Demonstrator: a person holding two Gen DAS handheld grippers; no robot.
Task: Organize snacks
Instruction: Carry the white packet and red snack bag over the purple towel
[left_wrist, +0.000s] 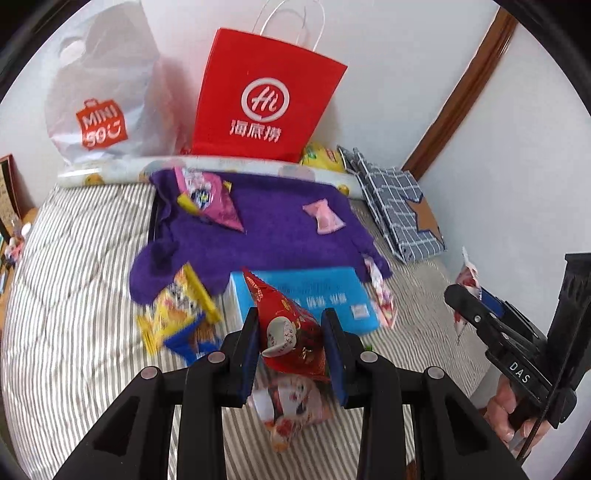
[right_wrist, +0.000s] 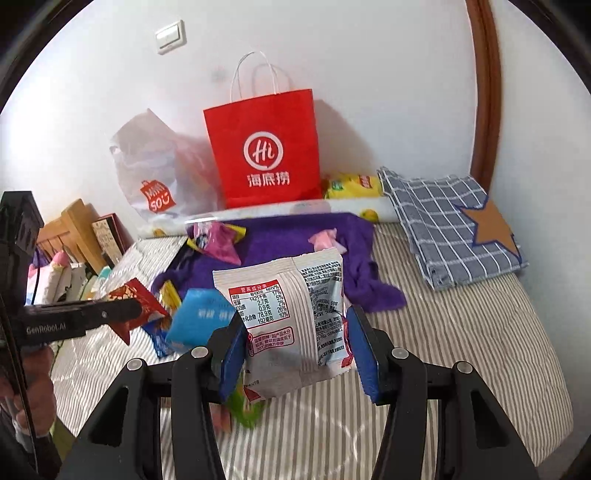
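walls: white (right_wrist: 388, 74) | switch plate (right_wrist: 170, 36) | door frame: brown wood (right_wrist: 487, 92) | bed: striped sheet (right_wrist: 461, 350)

purple towel (left_wrist: 280, 236) on striped bedding (left_wrist: 74, 295); folded checked cloth (right_wrist: 454, 225) by the wall.

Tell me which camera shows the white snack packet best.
The right wrist view: the white packet stands between that gripper's jaws, filling the centre, its nutrition label readable. The left wrist view shows only a sliver of it at the right edge, mostly hidden behind the right gripper.
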